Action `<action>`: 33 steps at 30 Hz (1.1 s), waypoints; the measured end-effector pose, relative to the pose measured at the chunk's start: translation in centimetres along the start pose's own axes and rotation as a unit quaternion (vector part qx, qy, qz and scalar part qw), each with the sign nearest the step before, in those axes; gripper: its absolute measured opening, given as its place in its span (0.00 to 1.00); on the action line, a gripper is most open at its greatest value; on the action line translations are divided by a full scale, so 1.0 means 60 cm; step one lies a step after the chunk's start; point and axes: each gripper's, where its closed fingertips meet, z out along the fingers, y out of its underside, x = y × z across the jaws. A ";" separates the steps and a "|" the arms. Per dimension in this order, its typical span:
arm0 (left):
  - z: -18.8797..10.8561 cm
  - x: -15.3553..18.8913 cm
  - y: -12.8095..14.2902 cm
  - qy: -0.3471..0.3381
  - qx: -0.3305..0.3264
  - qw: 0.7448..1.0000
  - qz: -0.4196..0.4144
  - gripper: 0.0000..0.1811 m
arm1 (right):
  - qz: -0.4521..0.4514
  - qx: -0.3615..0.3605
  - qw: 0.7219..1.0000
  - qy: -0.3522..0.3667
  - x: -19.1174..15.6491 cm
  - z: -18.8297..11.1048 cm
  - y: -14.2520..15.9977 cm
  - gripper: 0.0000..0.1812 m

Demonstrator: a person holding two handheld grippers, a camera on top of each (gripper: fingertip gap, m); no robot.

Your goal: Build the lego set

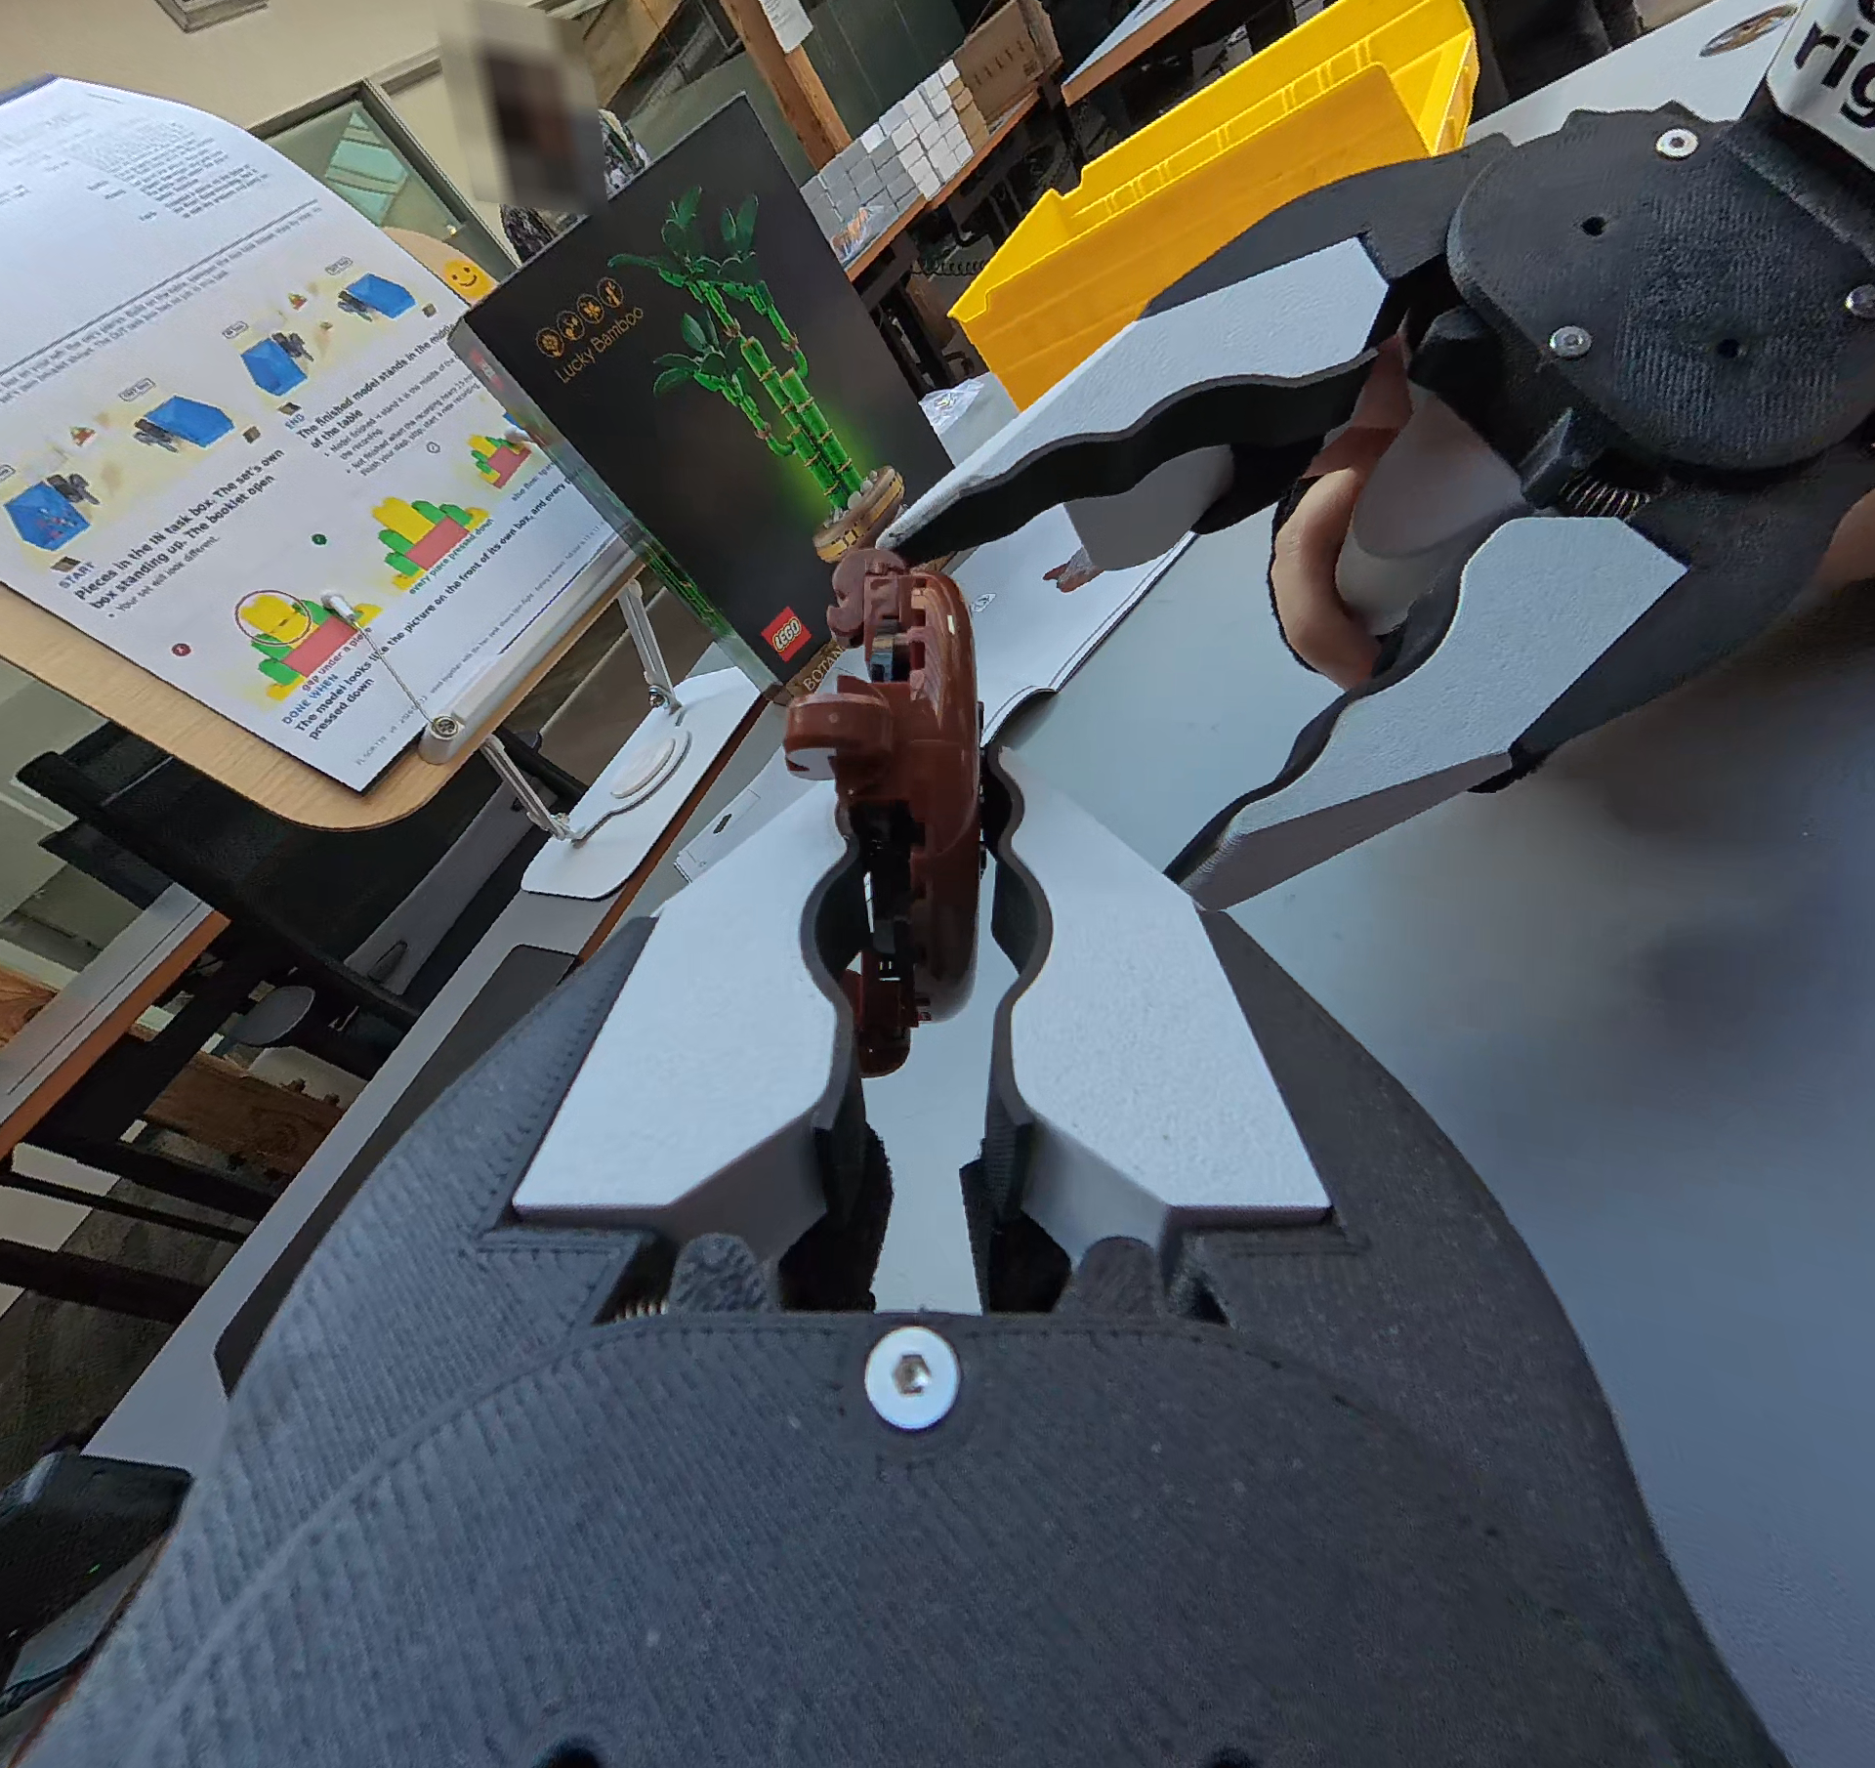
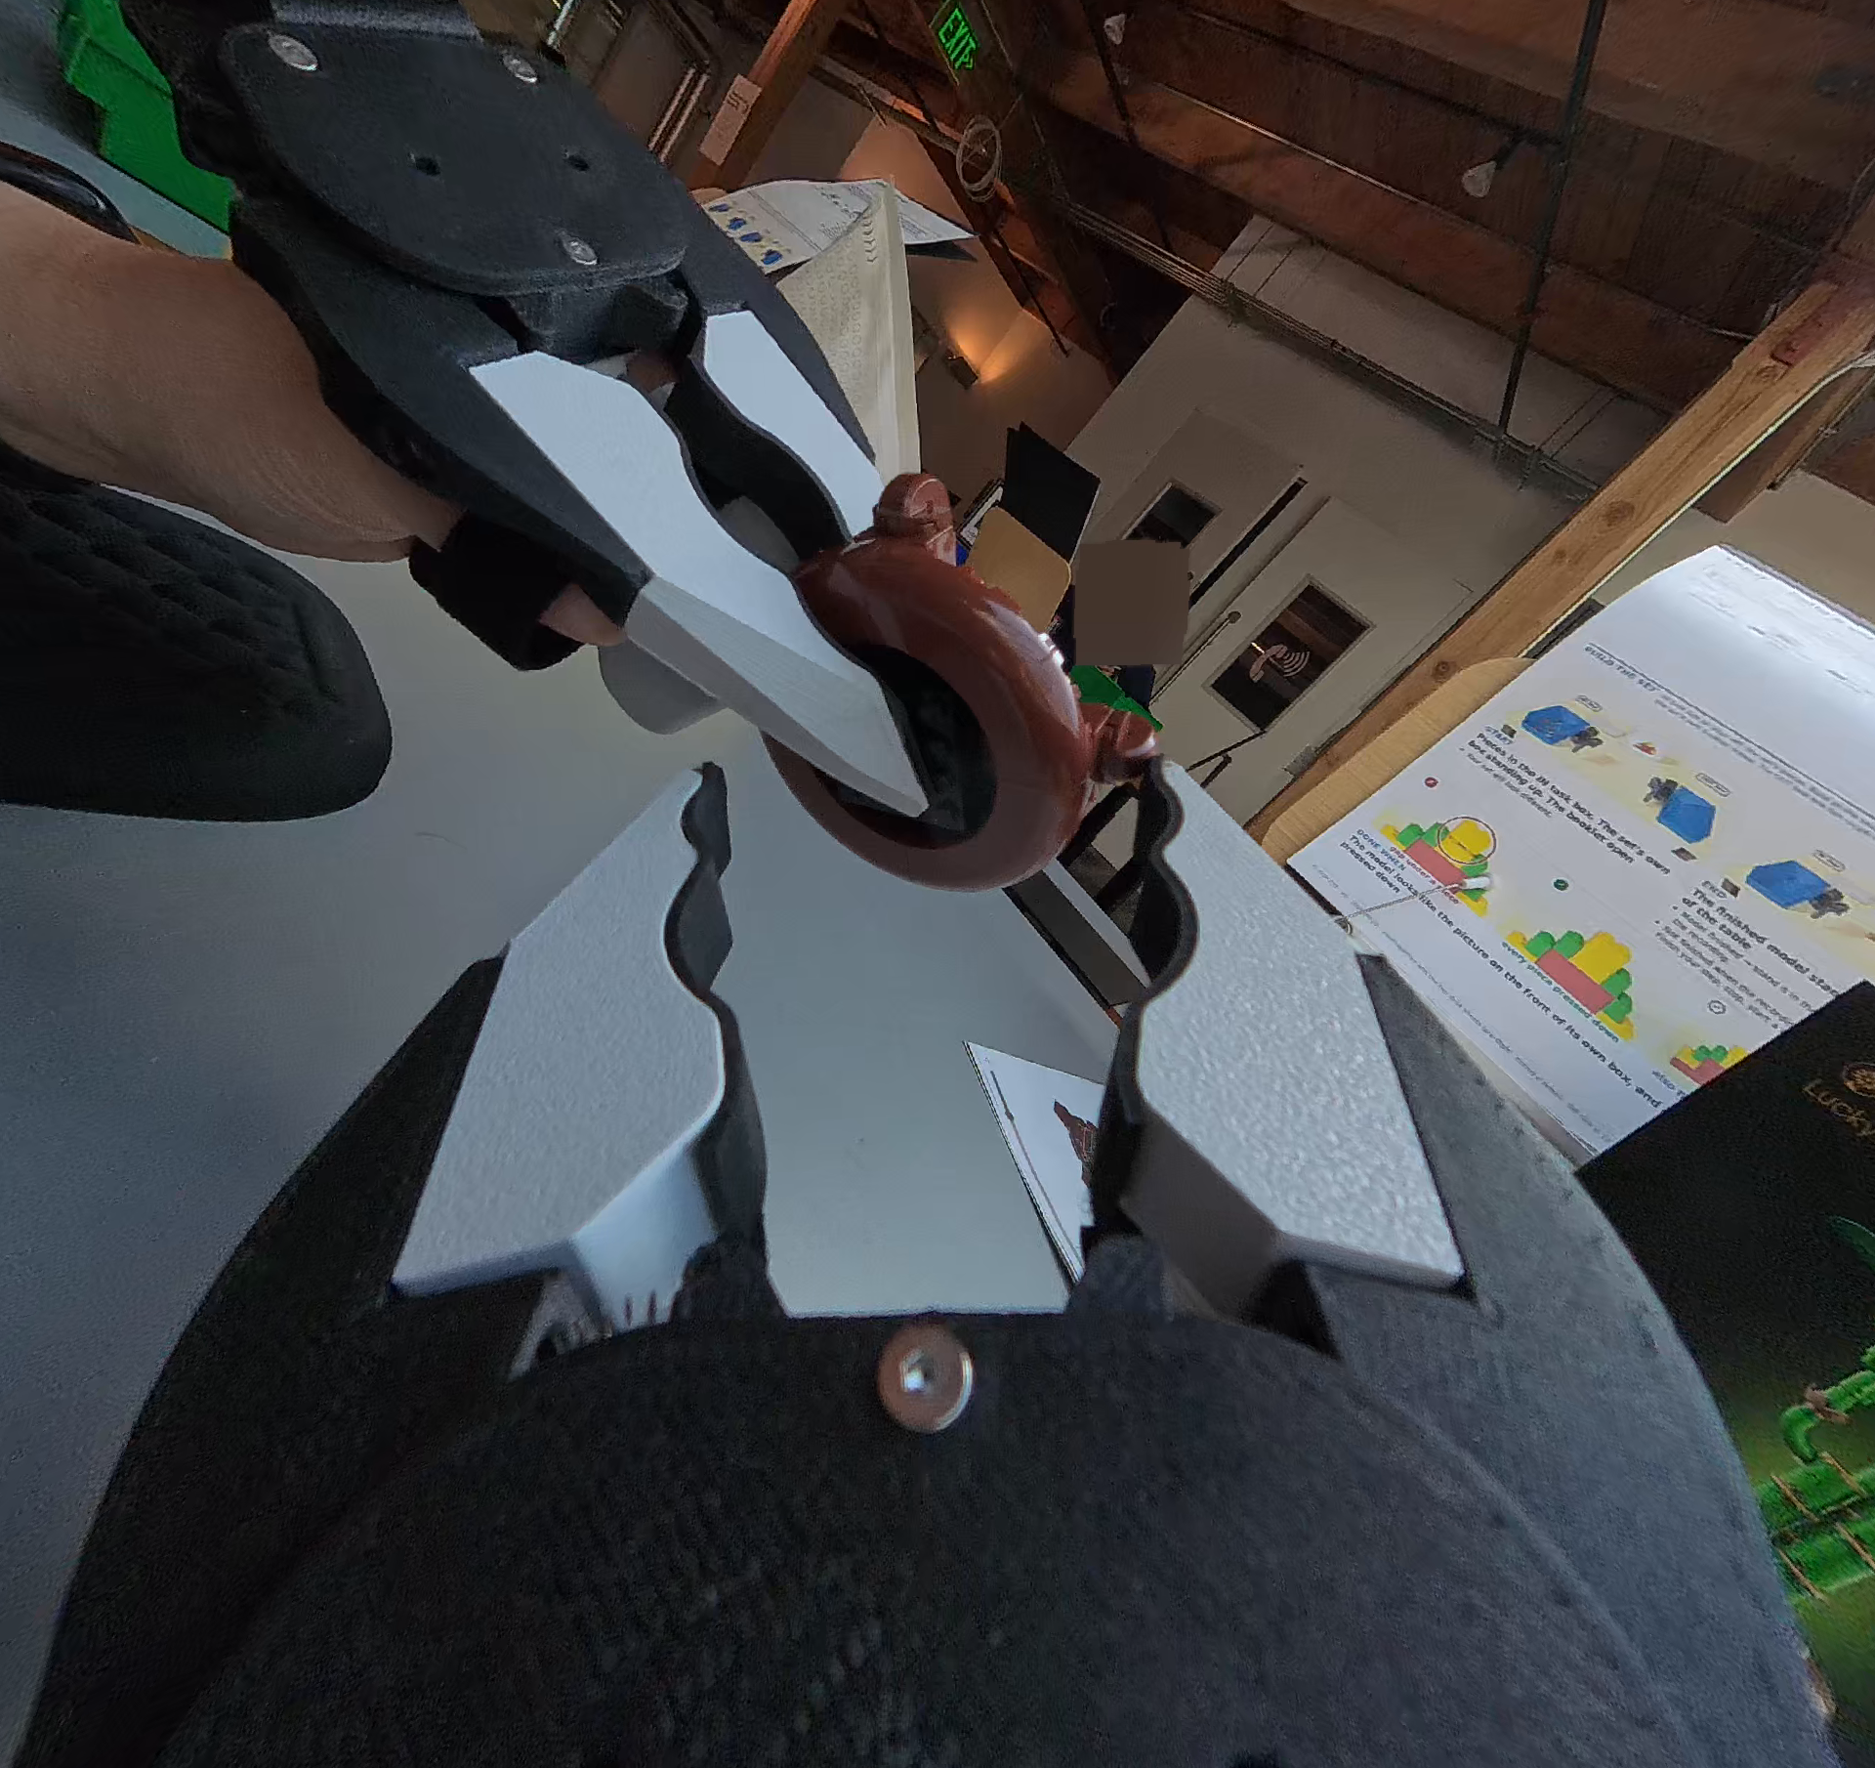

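Observation:
A round reddish-brown lego assembly (image 1: 928, 755) with black parts inside is held edge-on above the grey table (image 1: 1522, 1060). My left gripper (image 1: 918, 796) is shut on it. My right gripper (image 1: 1045, 715) comes in from the right, open and empty. One of its fingertips (image 1: 898, 542) touches the small brown piece on the assembly's top rim. In the right wrist view the assembly (image 2: 1015, 704) sits just beyond my open right gripper (image 2: 933, 786), with the left gripper (image 2: 881, 669) clamped on it from the upper left.
The black lego box (image 1: 710, 400) stands behind the assembly, also in the right wrist view (image 2: 1776, 1313). An instruction sheet on a wooden stand (image 1: 203, 400) is at the left. An open booklet (image 1: 1065, 623) lies on the table. A yellow bin (image 1: 1268, 167) stands at the back right. Less than 4 cm separates the two grippers' tips.

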 end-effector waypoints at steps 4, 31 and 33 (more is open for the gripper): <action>0.002 0.000 0.001 -0.001 -0.004 1.000 0.003 0.09 | 0.003 -0.009 1.000 0.006 -0.001 0.004 0.006 0.45; 0.002 0.000 0.008 -0.112 -0.027 0.930 0.349 0.09 | 0.397 0.085 0.904 -0.135 0.048 -0.026 -0.002 0.06; 0.002 0.001 0.008 -0.111 -0.025 0.929 0.352 0.09 | 0.394 0.084 0.905 -0.136 0.048 -0.027 -0.002 0.05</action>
